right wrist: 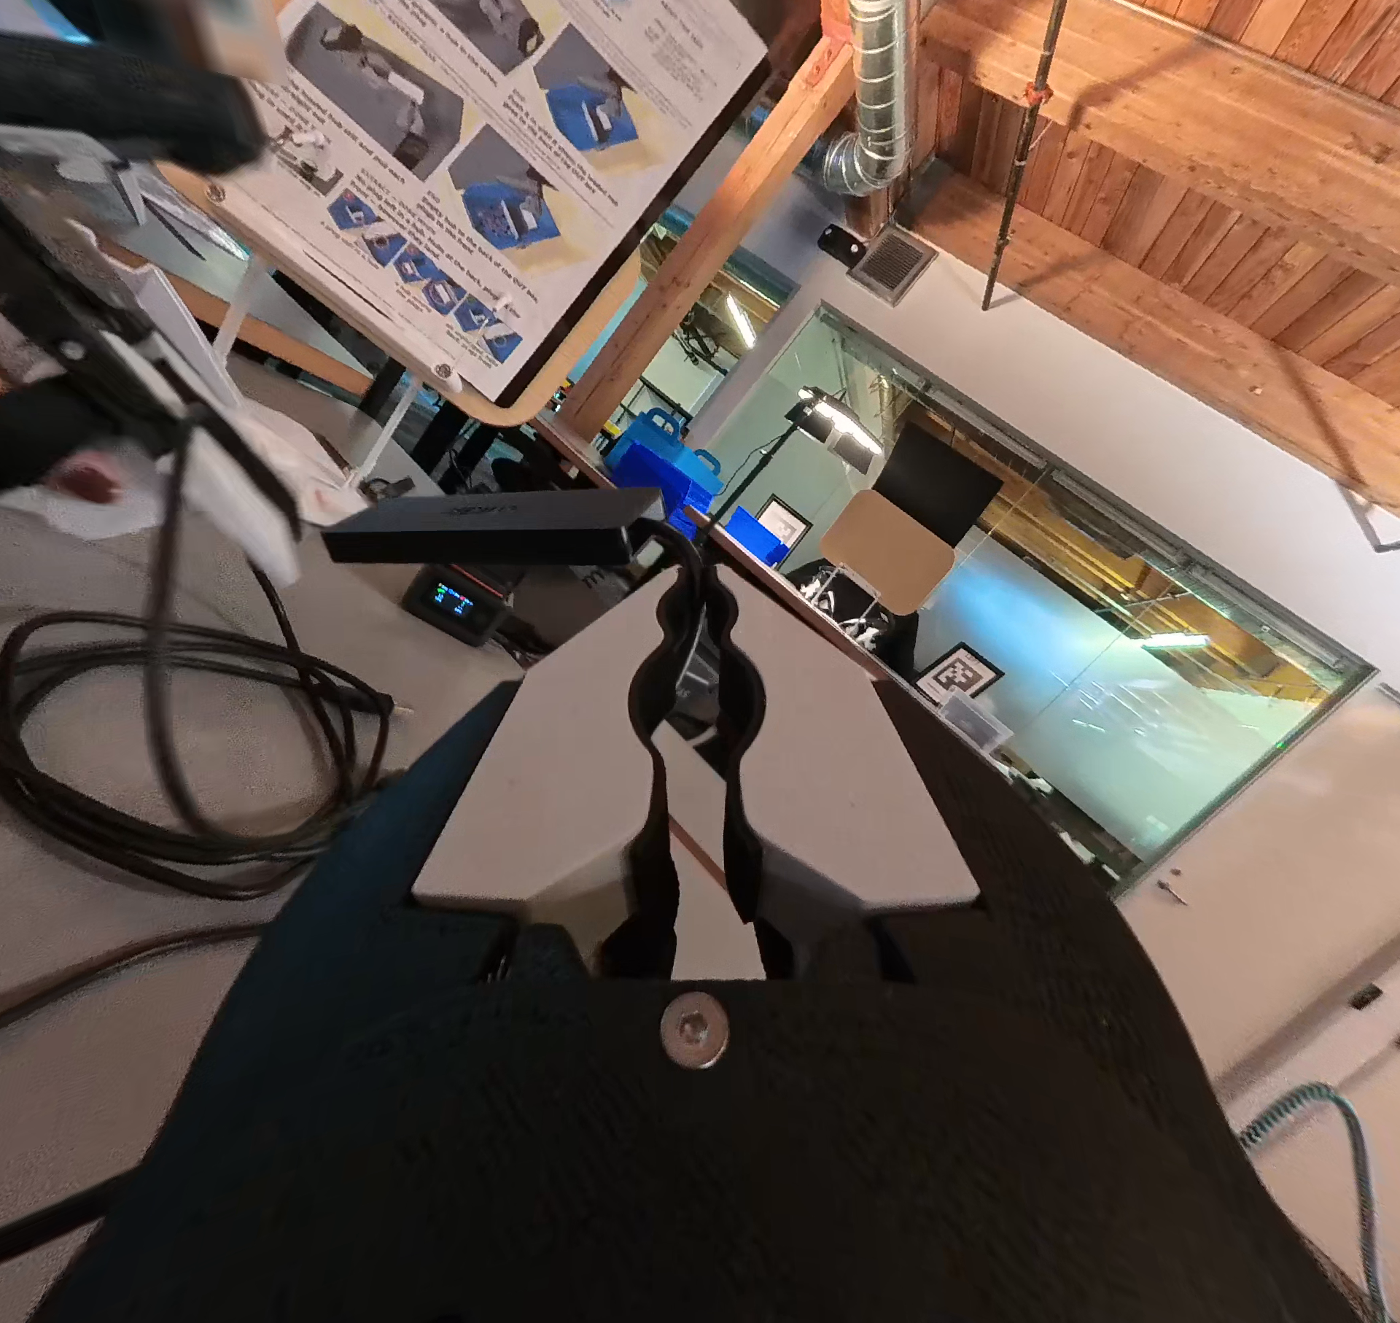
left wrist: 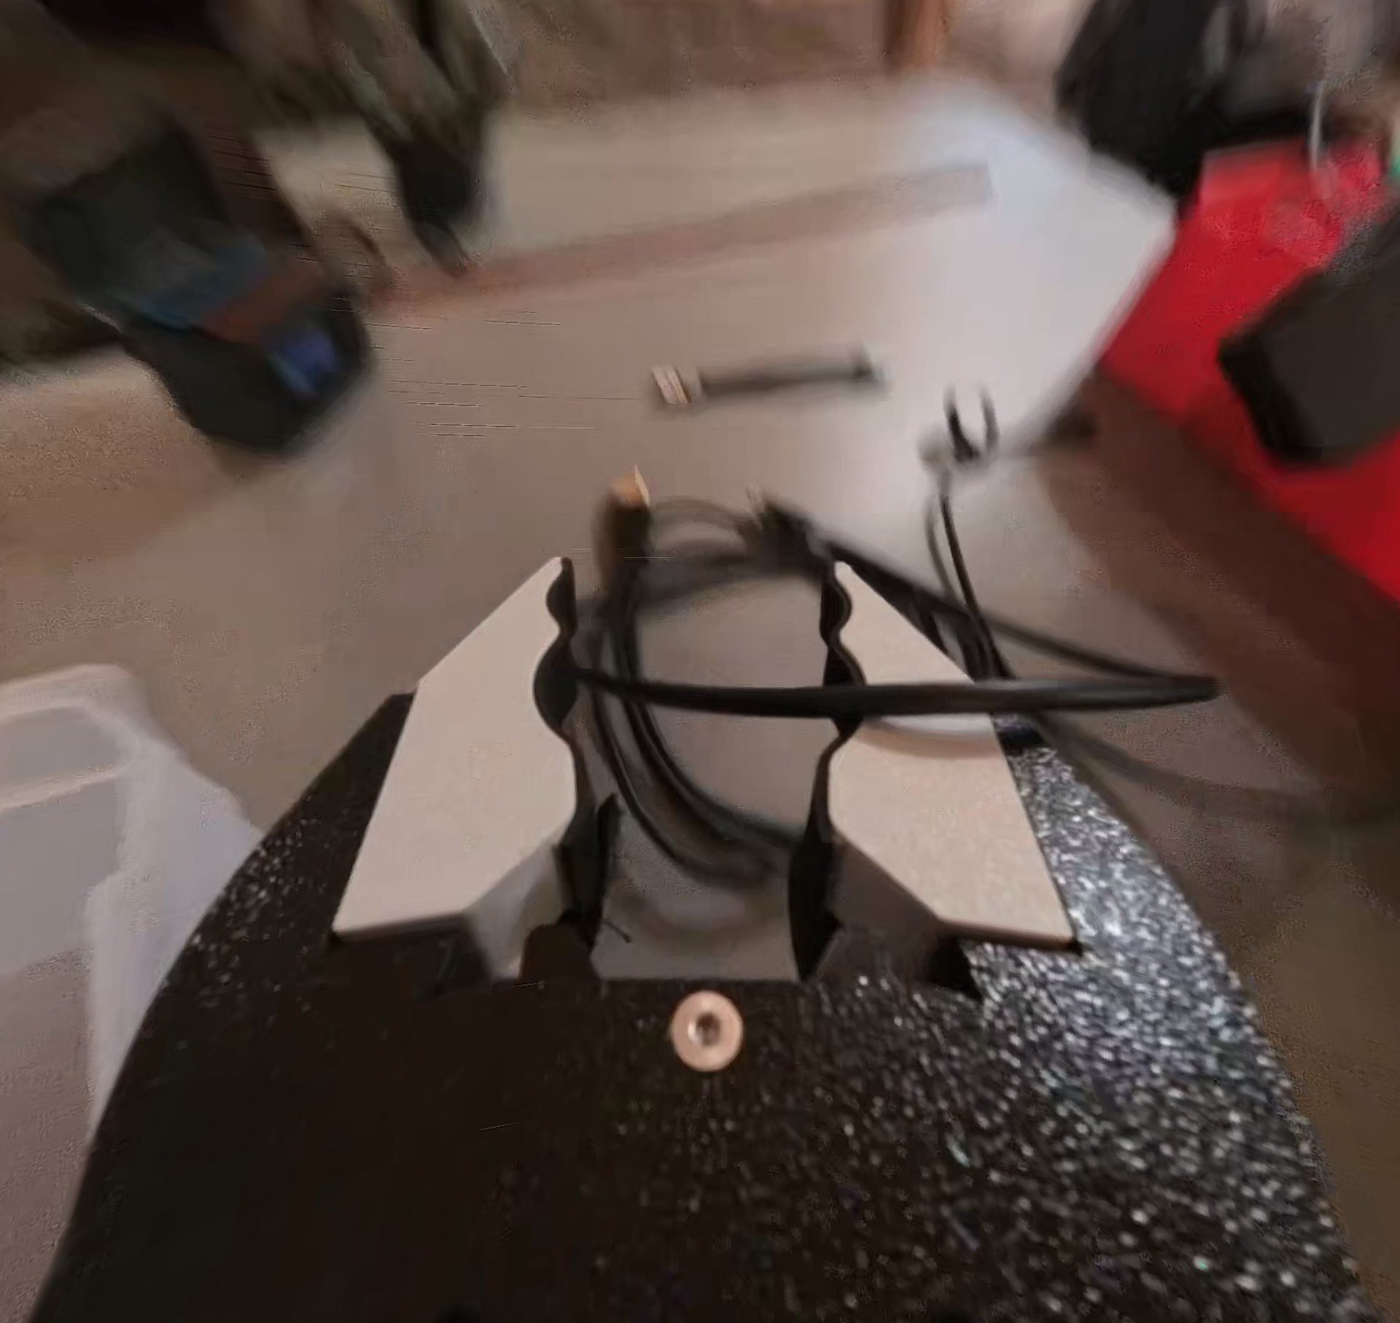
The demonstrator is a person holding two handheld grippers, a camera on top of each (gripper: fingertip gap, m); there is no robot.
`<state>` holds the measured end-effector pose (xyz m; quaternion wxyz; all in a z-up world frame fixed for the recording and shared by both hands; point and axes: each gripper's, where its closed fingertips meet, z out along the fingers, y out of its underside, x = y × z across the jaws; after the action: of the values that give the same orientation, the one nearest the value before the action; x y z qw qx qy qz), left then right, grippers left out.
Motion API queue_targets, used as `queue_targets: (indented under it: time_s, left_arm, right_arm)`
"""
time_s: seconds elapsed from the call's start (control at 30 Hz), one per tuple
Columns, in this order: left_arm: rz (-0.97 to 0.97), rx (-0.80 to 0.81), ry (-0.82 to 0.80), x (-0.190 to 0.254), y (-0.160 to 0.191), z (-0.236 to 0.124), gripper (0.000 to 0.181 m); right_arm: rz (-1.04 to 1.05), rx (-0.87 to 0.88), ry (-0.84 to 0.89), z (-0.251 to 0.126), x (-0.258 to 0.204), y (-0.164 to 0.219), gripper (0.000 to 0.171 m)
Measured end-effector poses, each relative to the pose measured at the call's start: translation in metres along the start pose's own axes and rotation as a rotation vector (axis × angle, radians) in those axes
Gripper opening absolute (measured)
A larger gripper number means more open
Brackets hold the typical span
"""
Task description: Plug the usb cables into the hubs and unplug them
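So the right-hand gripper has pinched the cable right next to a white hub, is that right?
Not quite: the hub is black, not white. The right wrist view shows the right gripper shut on the cable right next to it, as you said.

Wooden ceiling point(right wrist: 1182, 120), glass partition point(right wrist: 1060, 688)

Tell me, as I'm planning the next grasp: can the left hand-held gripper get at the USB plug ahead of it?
Probably yes: the left hand-held gripper is open and the USB plug sits just beyond its left fingertip. The black cable loops lying between and across its fingers might snag.
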<state>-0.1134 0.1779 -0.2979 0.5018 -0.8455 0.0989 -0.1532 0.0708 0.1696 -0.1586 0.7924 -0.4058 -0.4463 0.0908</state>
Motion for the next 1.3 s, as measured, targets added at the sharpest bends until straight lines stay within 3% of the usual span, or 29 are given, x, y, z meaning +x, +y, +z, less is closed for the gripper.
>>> queue_targets:
  time_s: [0.1, 0.17, 0.27, 0.43, 0.5, 0.6, 0.7, 0.8, 0.97, 1.07, 1.17, 1.3]
  left_arm:
    - [-0.116, -0.425, 0.267, 0.035, 0.064, -0.01, 0.082]
    - [-0.118, -0.549, 0.336, 0.047, 0.084, -0.023, 0.088]
    - [-0.009, -0.623, 0.3, 0.051, 0.094, -0.038, 0.102]
    - [0.115, -0.643, 0.274, 0.063, 0.089, -0.08, 0.086]
    - [0.184, -0.572, 0.324, 0.076, 0.08, -0.095, 0.087]
    - [0.127, -0.275, 0.521, 0.111, 0.026, -0.097, 0.093]
    - [-0.061, 0.002, 0.616, 0.12, -0.025, -0.075, 0.111]
    - [-0.186, 0.132, 0.711, 0.125, -0.034, -0.049, 0.114]
    - [-0.369, 0.249, 1.135, 0.156, -0.039, -0.059, 0.051]
    - [-0.449, 0.38, 1.199, 0.149, -0.045, -0.061, 0.008]
    - [-0.471, 0.444, 1.175, 0.14, -0.046, -0.057, 0.008]
    - [-0.328, 0.458, 1.007, 0.132, -0.04, -0.046, 0.008]
  right_arm:
    - [-0.013, -0.018, -0.006, 0.002, -0.003, 0.004, 0.001]
    - [-0.016, -0.028, -0.01, 0.003, -0.005, 0.007, 0.001]
    - [-0.017, -0.035, -0.011, 0.004, -0.006, 0.009, 0.001]
    - [-0.001, -0.024, -0.015, 0.004, -0.005, 0.008, 0.001]
    - [0.015, -0.011, -0.027, 0.004, -0.007, 0.007, 0.001]
    - [0.042, 0.022, -0.046, 0.004, -0.012, 0.002, 0.001]
    - [0.076, 0.056, -0.068, 0.004, -0.017, -0.004, 0.001]
    - [0.102, 0.084, -0.094, 0.004, -0.023, -0.01, 0.001]
    - [0.096, 0.112, -0.135, 0.004, -0.031, -0.015, 0.001]
    - [0.08, 0.116, -0.159, 0.003, -0.035, -0.015, 0.001]
    - [0.06, 0.1, -0.18, 0.004, -0.04, -0.013, 0.001]
    - [-0.013, 0.031, -0.183, 0.007, -0.043, 0.003, 0.006]
